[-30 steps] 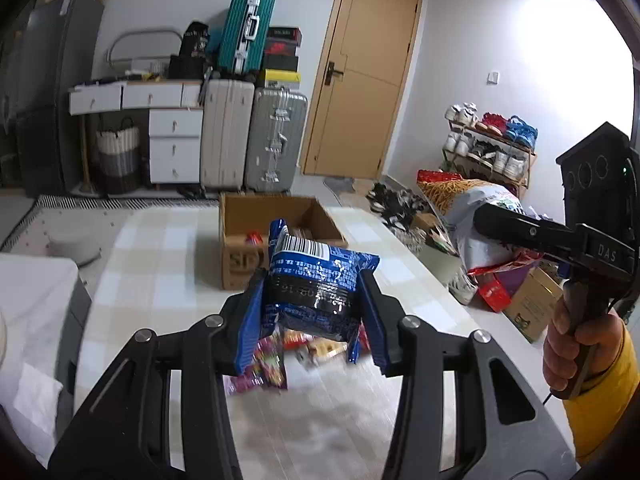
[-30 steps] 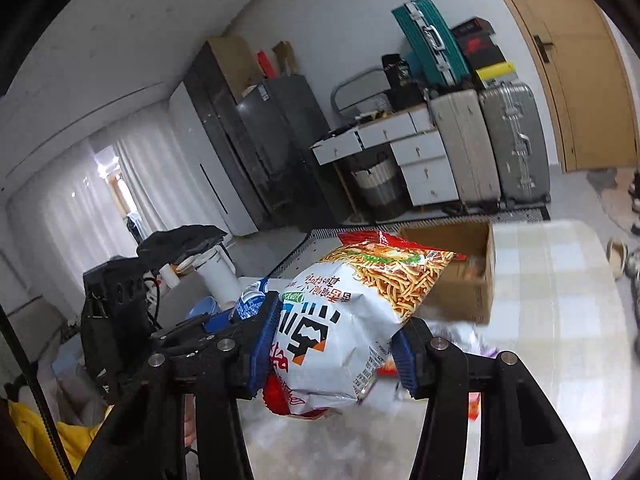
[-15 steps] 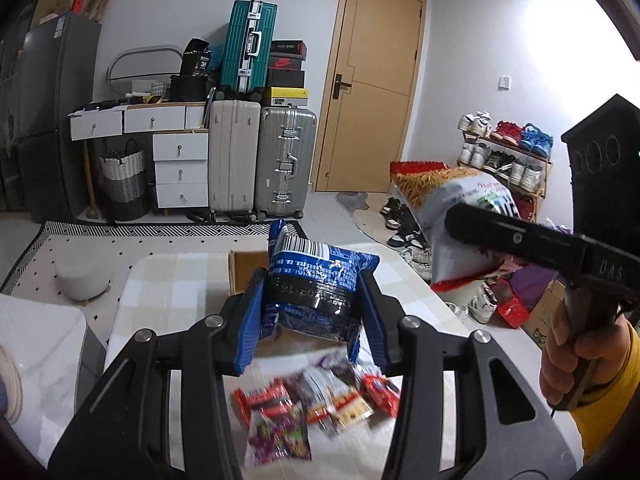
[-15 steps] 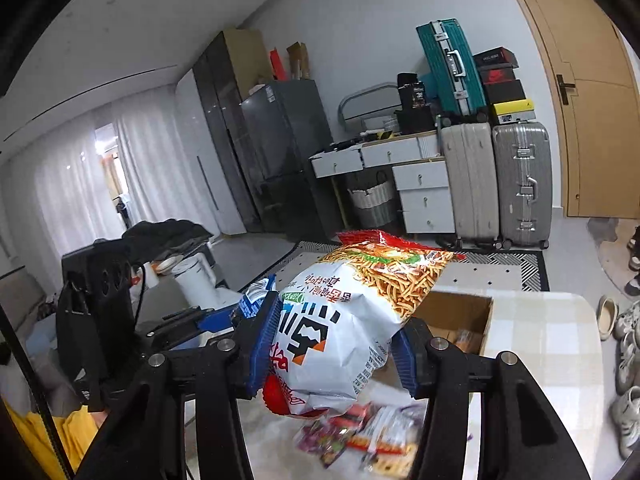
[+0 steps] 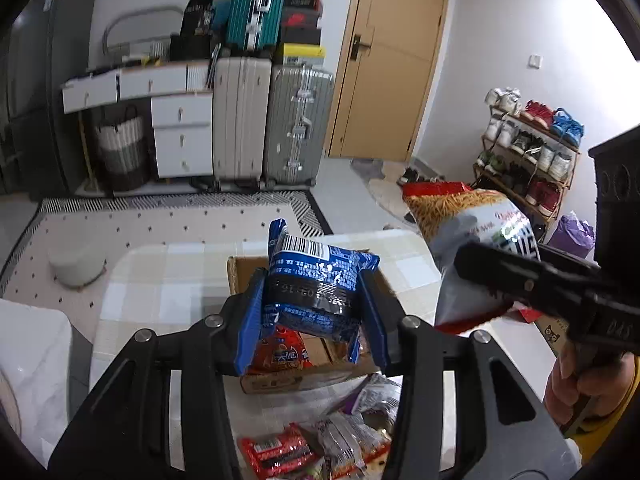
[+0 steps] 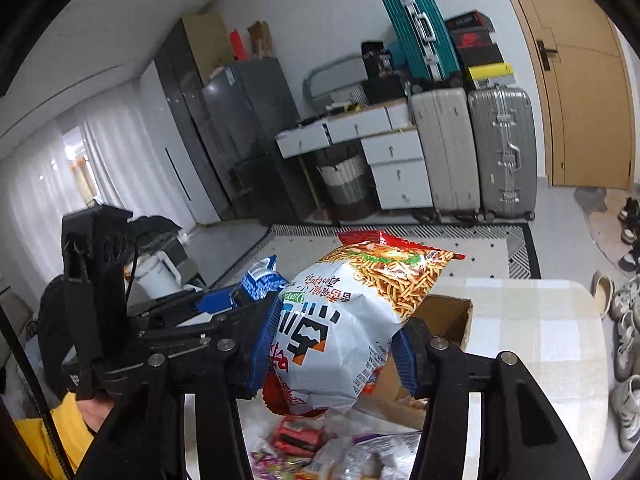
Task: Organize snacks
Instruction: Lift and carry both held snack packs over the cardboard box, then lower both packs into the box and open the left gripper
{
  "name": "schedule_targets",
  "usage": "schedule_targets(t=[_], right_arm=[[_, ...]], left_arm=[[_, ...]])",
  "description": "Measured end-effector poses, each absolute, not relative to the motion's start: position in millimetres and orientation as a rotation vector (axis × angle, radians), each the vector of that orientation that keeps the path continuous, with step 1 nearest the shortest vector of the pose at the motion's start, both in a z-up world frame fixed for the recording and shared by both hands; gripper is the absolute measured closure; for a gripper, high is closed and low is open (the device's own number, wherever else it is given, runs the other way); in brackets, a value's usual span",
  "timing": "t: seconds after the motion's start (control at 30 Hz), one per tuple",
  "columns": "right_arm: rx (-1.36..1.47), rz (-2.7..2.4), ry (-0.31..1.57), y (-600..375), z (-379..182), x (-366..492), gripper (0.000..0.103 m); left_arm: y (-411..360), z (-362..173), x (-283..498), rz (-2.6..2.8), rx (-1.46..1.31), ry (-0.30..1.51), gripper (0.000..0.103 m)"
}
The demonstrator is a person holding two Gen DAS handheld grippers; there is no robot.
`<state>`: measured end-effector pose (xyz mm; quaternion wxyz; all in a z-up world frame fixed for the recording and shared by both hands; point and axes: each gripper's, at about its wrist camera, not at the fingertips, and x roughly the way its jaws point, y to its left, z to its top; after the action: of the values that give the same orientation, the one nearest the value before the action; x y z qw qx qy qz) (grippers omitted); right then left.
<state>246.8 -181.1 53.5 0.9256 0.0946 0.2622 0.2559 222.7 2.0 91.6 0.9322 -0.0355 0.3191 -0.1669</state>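
My left gripper [image 5: 311,322] is shut on a blue snack packet [image 5: 316,280] and holds it above the open cardboard box [image 5: 304,380] on the checked table. My right gripper [image 6: 334,350] is shut on a large white and red bag of stick snacks [image 6: 344,332], held above the same box [image 6: 448,316]. The bag also shows at the right in the left wrist view [image 5: 472,248]. An orange-red packet [image 5: 280,354] lies inside the box. Several loose small snack packets [image 5: 320,444] lie on the table in front of the box.
The checked table [image 5: 168,280] ends at a rounded far edge. Behind it stand suitcases [image 5: 272,120], white drawers [image 5: 180,136] and a door. A shoe rack [image 5: 532,152] is at the right. A white kettle [image 6: 156,276] stands at the left.
Both grippers have moved forward over the cardboard box with their packets still held. The box now lies directly under the blue packet, and the loose snack pile has slid toward the bottom of view.
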Motion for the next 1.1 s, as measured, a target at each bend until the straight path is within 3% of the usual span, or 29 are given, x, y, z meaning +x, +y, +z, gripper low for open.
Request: schedule_targets(t=[0.5,1.1], right_arm=[[0.173,0.456,0.727,-188,-20,343,0.052],[0.176,0.454,0.810,-181,-56,358,0.051]], left_arm=[[-39,-15,373,-0.346,-0.044,0.867,0.061],[-49,-75,427,-0.305,-0.049,0.951,0.061]])
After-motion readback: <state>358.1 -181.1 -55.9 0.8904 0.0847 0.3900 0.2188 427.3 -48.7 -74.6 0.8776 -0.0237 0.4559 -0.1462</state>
